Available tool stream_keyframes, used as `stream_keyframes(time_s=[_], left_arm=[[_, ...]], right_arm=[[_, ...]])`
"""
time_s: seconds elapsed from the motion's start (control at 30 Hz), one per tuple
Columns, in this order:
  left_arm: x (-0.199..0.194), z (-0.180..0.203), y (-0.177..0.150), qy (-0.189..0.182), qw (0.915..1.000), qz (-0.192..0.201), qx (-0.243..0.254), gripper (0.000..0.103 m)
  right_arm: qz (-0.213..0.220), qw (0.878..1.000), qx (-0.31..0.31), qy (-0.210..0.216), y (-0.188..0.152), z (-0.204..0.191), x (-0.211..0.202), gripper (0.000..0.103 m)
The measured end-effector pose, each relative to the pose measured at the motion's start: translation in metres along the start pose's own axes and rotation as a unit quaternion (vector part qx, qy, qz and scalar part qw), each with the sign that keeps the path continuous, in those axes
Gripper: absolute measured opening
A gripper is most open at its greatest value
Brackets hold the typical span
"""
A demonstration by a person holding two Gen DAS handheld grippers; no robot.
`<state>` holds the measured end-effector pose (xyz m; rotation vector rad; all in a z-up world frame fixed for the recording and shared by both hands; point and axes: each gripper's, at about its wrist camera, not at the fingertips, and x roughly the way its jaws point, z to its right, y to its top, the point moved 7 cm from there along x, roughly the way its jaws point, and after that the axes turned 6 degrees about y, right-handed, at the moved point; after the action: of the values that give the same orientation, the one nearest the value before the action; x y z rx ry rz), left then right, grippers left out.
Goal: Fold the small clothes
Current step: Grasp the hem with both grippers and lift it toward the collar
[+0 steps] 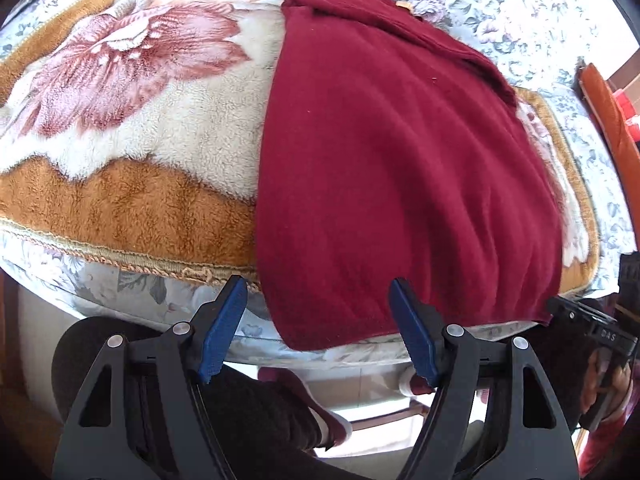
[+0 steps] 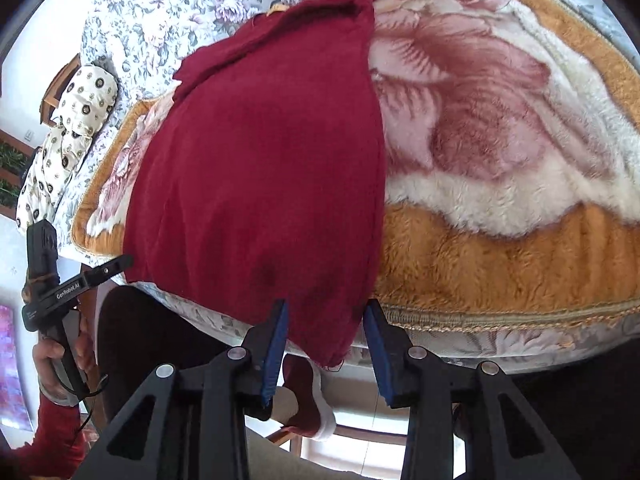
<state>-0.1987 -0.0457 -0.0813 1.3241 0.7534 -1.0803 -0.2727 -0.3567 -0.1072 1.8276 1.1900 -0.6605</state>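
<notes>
Right wrist view: right gripper [image 2: 326, 344] parted, pads straddling but not pinching the red garment [image 2: 260, 168] hem.
Left gripper [image 1: 320, 328]: spread wide, empty, over the other corner.
Advice: clamp both corners evenly before lifting.

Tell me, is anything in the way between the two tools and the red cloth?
Nothing visible is. The red cloth hangs over the near edge of the blanket. The left tool is open at one bottom corner, and the right tool is open around the other corner.
</notes>
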Motion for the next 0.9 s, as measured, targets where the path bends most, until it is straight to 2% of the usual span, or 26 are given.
stream_keyframes(time_s=[0.37, 0.4, 0.43, 0.47, 0.5, 0.57, 0.63, 0.77, 0.9], left_arm=[[0.017, 0.020, 0.008, 0.030, 0.9994, 0.002, 0.016, 0.078], [0.017, 0.020, 0.009, 0.026, 0.9996, 0.003, 0.013, 0.078], [0.018, 0.023, 0.010, 0.019, 0.9998, 0.003, 0.009, 0.078], [0.017, 0.025, 0.010, 0.005, 0.9999, 0.006, 0.008, 0.066], [0.015, 0.027, 0.009, -0.005, 0.9999, 0.008, 0.011, 0.058], [0.013, 0.032, 0.010, 0.004, 0.9995, 0.012, 0.028, 0.034], [0.012, 0.038, 0.011, -0.014, 0.9992, 0.008, 0.038, 0.015], [-0.002, 0.042, 0.021, -0.049, 0.9984, 0.011, 0.027, 0.013], [-0.033, 0.044, 0.042, -0.091, 0.9953, 0.027, 0.015, 0.013]], right_arm=[[-0.006, 1.000, -0.014, 0.004, 0.002, -0.004, 0.008, 0.036], [-0.007, 1.000, -0.020, 0.008, 0.002, -0.006, 0.009, 0.033], [-0.009, 1.000, -0.025, 0.010, 0.001, -0.008, 0.010, 0.024], [-0.012, 0.999, -0.030, 0.014, 0.000, -0.010, 0.011, 0.013], [-0.015, 0.999, -0.034, 0.017, 0.000, -0.011, 0.012, 0.012], [-0.017, 0.999, -0.042, 0.027, 0.001, -0.015, 0.009, 0.010], [-0.016, 0.998, -0.046, 0.046, 0.003, -0.019, 0.003, 0.009], [-0.004, 0.995, -0.048, 0.086, 0.014, -0.027, -0.019, 0.008], [0.038, 0.989, -0.035, 0.139, 0.040, -0.034, -0.052, 0.008]])
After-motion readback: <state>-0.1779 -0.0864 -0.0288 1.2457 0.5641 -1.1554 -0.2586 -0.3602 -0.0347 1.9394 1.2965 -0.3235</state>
